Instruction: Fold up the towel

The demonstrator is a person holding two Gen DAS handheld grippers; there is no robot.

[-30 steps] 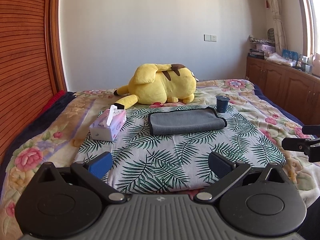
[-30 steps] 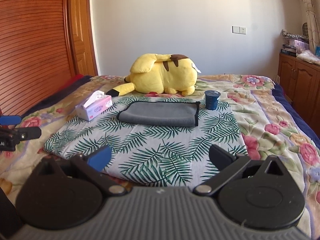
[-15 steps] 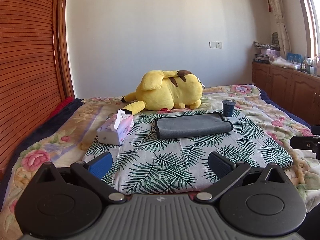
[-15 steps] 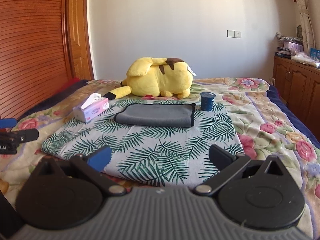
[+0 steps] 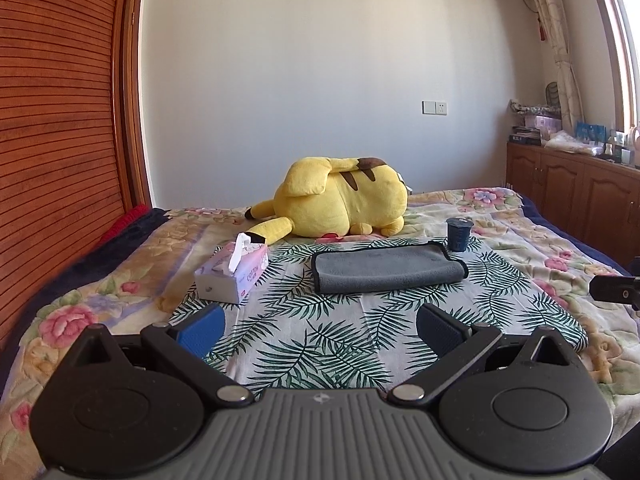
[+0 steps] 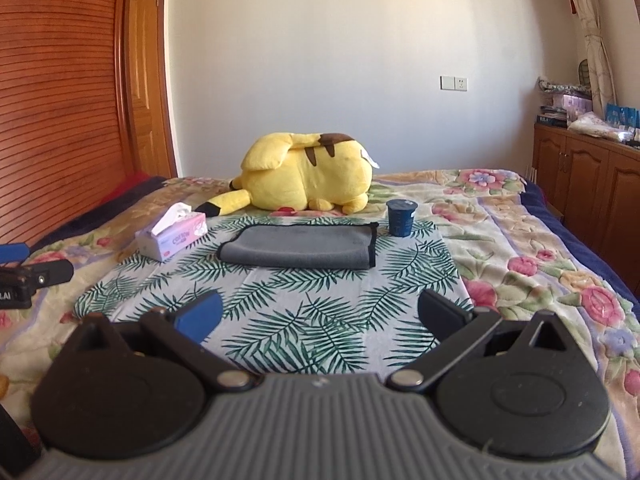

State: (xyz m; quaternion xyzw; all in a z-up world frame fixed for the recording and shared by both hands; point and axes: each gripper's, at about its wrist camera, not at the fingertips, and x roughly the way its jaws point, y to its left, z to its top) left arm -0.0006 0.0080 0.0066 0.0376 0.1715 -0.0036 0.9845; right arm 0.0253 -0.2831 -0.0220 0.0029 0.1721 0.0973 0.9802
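The left gripper (image 5: 320, 322) is held with its jaws spread wide and nothing between them. The right gripper (image 6: 319, 310) is likewise spread wide and holds nothing. Both are well short of the grey towel (image 5: 387, 267), which lies folded and flat ahead of them on the palm-leaf cloth (image 5: 336, 332) covering the bed (image 5: 560, 248). A tissue box (image 5: 233, 270) sits ahead to the left of the towel. A dark cup (image 6: 401, 217) stands upright just beyond the towel's right end. A yellow plush toy (image 6: 306, 172) lies beyond the towel.
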